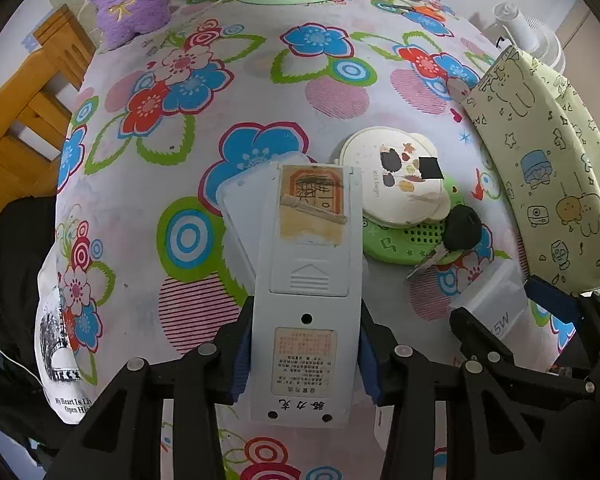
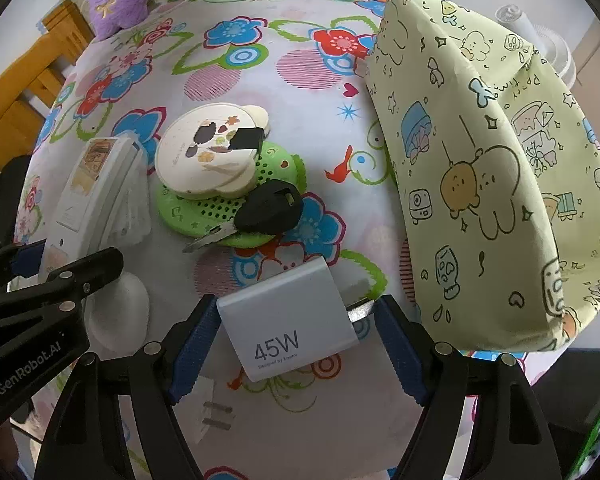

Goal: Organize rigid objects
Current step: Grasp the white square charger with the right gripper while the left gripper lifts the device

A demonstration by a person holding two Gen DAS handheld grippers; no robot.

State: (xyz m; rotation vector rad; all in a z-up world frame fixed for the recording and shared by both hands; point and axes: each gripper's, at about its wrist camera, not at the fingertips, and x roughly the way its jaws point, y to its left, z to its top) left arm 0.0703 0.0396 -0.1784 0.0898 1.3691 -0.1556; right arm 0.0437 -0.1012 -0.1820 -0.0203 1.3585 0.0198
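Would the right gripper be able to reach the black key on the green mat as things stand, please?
Probably not yet: the right gripper has the 45W charger between its fingers. The key lies uncovered just beyond it, partly on the green mat, so the path is otherwise free.

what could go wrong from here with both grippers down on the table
1. The right gripper straddles the charger skewed, one finger next to its metal prongs; closing there might twist it loose.
2. The left gripper clamps only the remote's near end, so it may tip when lifted.
3. The key lies close by and could get nudged.
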